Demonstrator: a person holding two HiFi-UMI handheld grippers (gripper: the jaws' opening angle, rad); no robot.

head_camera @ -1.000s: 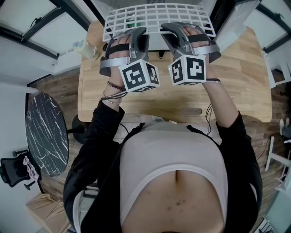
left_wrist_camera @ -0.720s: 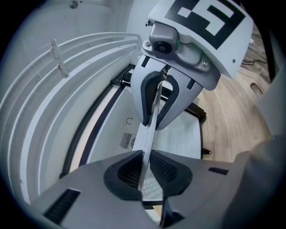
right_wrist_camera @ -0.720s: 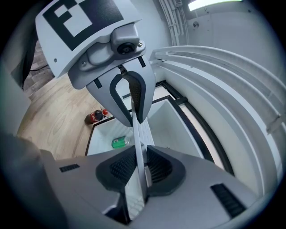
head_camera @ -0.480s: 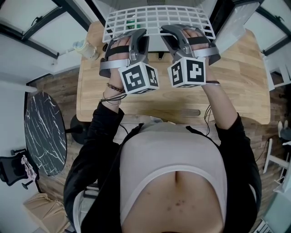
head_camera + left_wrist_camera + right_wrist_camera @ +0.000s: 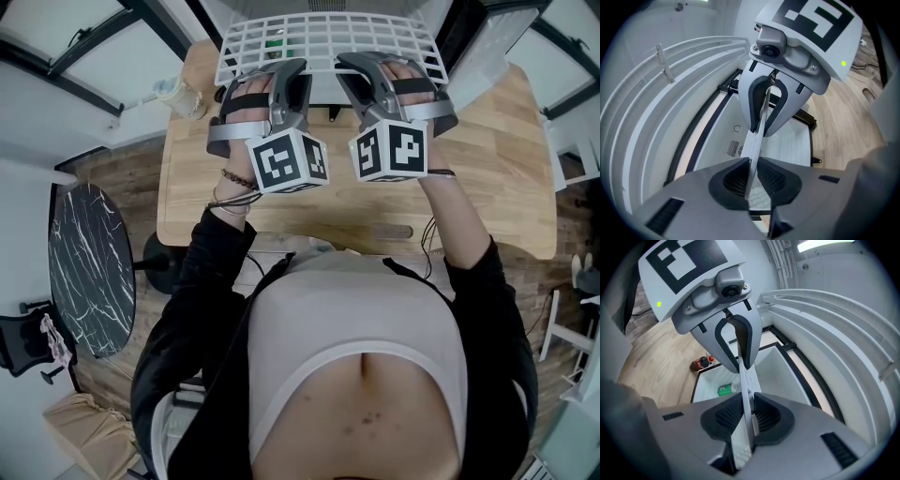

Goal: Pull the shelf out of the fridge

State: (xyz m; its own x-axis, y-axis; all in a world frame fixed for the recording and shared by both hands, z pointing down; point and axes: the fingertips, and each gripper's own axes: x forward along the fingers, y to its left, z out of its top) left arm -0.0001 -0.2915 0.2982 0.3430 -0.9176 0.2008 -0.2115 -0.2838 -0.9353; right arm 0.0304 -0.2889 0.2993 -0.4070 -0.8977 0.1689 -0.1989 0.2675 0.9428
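Observation:
The white wire shelf (image 5: 323,37) lies flat at the top of the head view, above the wooden table (image 5: 478,178). My left gripper (image 5: 286,70) and right gripper (image 5: 361,67) sit side by side on the shelf's near edge, each shut on it. In the left gripper view the shelf (image 5: 757,136) shows edge-on as a thin white strip pinched between my left gripper's (image 5: 753,176) pads, with the right gripper (image 5: 766,110) clamped on it further along. The right gripper view mirrors this: the shelf (image 5: 743,376) runs through my right gripper (image 5: 744,416) to the left gripper (image 5: 737,341).
Below the shelf is the white fridge interior (image 5: 773,362), holding a green can (image 5: 725,390) and a cola bottle (image 5: 701,363). A clear plastic bottle (image 5: 178,98) stands at the table's left corner. A black marble round table (image 5: 94,272) is at the left.

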